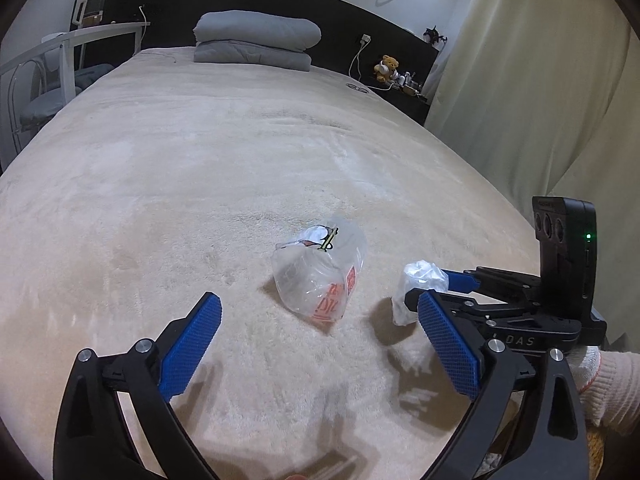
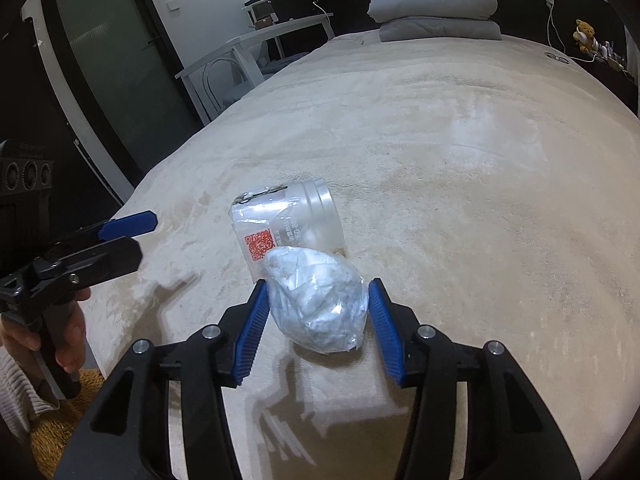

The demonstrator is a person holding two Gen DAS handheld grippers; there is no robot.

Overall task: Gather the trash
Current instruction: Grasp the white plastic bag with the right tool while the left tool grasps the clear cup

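- Near the bed's (image 1: 160, 168) foot edge, a crumpled plastic wad (image 2: 316, 300) sits between the right gripper's (image 2: 316, 320) blue pads, one pad on each side of it.
- The right jaws are narrowed around the wad; in the right wrist view the left pad touches it and the right pad is touching or just beside it, so a firm pinch cannot be told.
- From the left wrist view, the wad (image 1: 420, 284) bulges out past the right gripper's (image 1: 430, 284) fingertips, with its lower part at or just over the blanket.
- Just beyond the wad lies a clear cup (image 2: 288, 220) on its side, with a torn film lid and red print; the wad overlaps it in the right wrist view, and whether they touch cannot be told.
- In the left wrist view the cup (image 1: 320, 272) lies ahead of the left gripper (image 1: 320, 344), between the lines of its two fingers but beyond their tips.
- The left jaws are spread wide, holding nothing, above the blanket.
- At the far head end of the bed rests a folded grey quilt (image 1: 256, 40).
- A teddy bear (image 1: 386, 68) sits on the dark shelf beside the bed's far right corner.
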